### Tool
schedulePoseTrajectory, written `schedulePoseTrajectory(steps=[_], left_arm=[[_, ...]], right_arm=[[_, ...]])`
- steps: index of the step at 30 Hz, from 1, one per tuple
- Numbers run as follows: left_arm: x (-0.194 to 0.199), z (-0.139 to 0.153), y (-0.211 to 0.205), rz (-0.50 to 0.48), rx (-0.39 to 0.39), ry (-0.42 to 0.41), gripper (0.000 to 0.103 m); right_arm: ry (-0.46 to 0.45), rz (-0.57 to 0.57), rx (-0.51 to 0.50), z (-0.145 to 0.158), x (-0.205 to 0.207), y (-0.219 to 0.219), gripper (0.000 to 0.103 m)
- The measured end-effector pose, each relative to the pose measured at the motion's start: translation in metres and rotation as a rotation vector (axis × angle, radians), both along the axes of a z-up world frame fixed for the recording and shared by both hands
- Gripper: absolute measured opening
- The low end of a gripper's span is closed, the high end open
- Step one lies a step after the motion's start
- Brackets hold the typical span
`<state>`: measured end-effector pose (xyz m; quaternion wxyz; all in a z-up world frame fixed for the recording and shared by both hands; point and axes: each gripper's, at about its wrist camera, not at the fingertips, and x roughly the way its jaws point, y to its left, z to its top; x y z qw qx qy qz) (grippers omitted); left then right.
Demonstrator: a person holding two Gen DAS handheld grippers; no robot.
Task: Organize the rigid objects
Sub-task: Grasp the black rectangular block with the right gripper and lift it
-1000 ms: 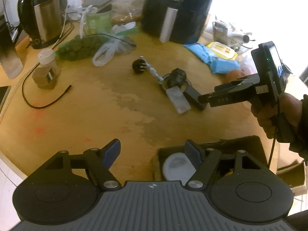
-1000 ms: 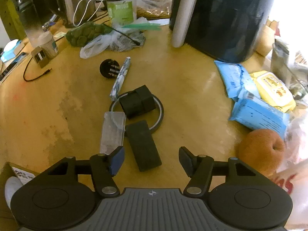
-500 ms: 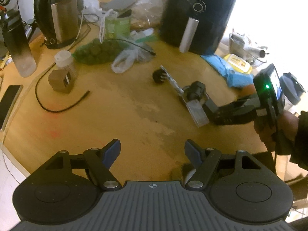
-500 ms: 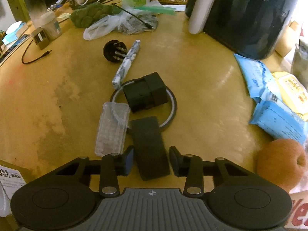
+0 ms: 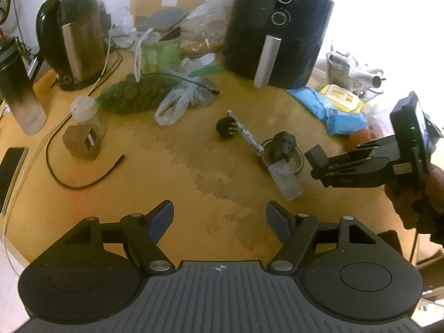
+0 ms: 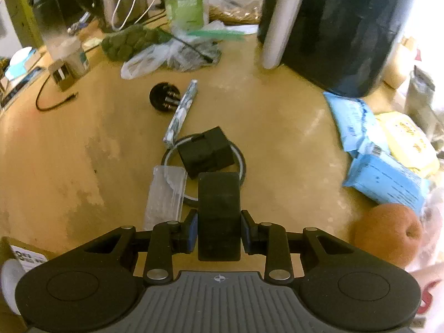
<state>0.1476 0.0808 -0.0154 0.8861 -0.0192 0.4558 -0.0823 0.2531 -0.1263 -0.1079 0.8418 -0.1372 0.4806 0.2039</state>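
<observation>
1. Right hand-held gripper (image 6: 219, 231): jaws just closed in, pads now pressed on both long sides of 1 flat black block (image 6: 219, 216), held near its rear end; block's front end overlaps the ring.
2. Left hand-held gripper (image 5: 220, 217): jaws wide apart, nothing btwn them, over bare desk (image 5: 138, 183).
3. Rigid items left in the desk's middle, 5 counted: 1 black cube-like box (image 6: 206, 151) sitting inside 1 thin ring (image 6: 242, 163); 1 clear plastic case (image 6: 166, 197) just left of the held block; 1 patterned pen-shaped stick (image 6: 181, 111); 1 round black plug w/ pins (image 6: 162, 97) touching the stick's far end.
4. Right side: 2 blue packs (image 6: 369, 152), 1 yellow pack (image 6: 410, 141), 1 brown fruit (image 6: 388, 234).
5. Back: 1 black air fryer (image 5: 277, 33), 1 kettle (image 5: 73, 38).
6. Left-wrist view: a hand (image 5: 416, 194) holds the right tool's grip.
</observation>
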Motion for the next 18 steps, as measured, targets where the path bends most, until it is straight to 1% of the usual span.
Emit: schedulePoseTrajectory(steps=[7,13,18], left_arm=[[0.013,0.0,-0.008,-0.036,0.015,-0.033,0.073],[0.027,-0.004,-0.012,-0.06,0.034,-0.051,0.073],[0.04,-0.011,-0.014,-0.074,0.039,-0.057,0.073]], right_arm=[[0.006,-0.078,0.036,0.019,-0.012,-0.016,0.034],[0.022,-0.139,0.058,0.029,-0.025,-0.031,0.034],[0.069,-0.215,0.078,0.03,-0.032,-0.045,0.034]])
